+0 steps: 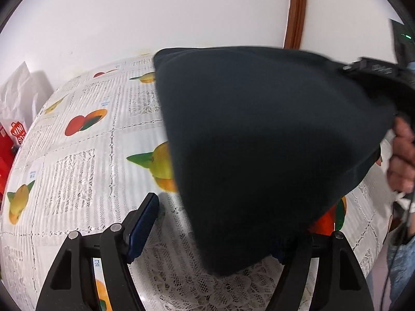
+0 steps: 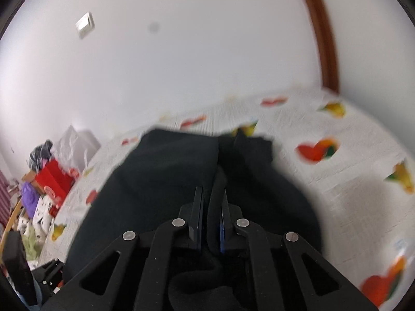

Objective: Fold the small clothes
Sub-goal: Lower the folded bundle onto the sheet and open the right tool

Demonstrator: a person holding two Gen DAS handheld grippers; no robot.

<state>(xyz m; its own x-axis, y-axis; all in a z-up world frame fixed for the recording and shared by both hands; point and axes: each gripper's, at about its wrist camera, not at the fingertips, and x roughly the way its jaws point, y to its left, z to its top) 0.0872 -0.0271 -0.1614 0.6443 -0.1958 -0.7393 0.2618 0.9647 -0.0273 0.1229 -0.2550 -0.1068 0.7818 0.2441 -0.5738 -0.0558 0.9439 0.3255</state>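
A dark navy garment hangs lifted over the fruit-print tablecloth, blurred by motion. In the left wrist view my left gripper is open; its left finger shows bare, and the right finger is hidden behind the cloth, which droops between them. My right gripper appears at the garment's upper right corner. In the right wrist view my right gripper is shut on a fold of the garment, which spreads over the table.
A white wall stands behind the table, with a brown wooden frame on it. A red shopping bag and a pile of clothes and toys lie off the table's left side. A person's hand shows at the right.
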